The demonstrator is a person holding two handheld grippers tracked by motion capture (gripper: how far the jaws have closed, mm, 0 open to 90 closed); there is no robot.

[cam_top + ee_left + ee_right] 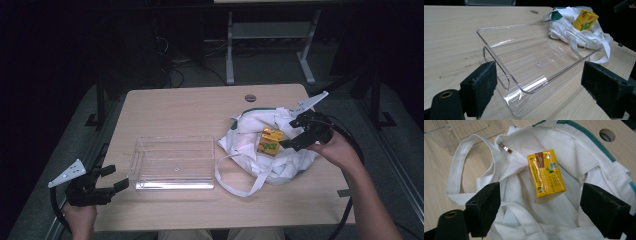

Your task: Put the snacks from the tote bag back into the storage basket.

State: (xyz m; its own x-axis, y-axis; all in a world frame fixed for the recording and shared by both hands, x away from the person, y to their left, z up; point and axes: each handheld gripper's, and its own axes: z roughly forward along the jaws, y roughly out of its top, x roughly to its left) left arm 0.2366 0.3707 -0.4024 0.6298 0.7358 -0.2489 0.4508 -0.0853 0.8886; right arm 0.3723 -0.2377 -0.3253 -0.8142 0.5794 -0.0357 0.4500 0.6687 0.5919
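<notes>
yellow carton (270, 141) lay on a crumpled white bag (250, 145) at the right of the tabletop (200, 105). the right gripper (298, 134) hovered just beside the carton, its fingers (484, 207) spread wide and holding nothing. a clear tray (172, 162) sat left of the bag. the left gripper (112, 178) hung at the tabletop's near-left edge, facing the tray, fingers (480, 87) spread too.

The worktop (165, 107) is pale wood grain. The tray (172, 162) is clear plastic. The bag (584, 157) is white with a green band. The carton (546, 175) is yellow with a brown strip and green print. Each tool has black jaws.
</notes>
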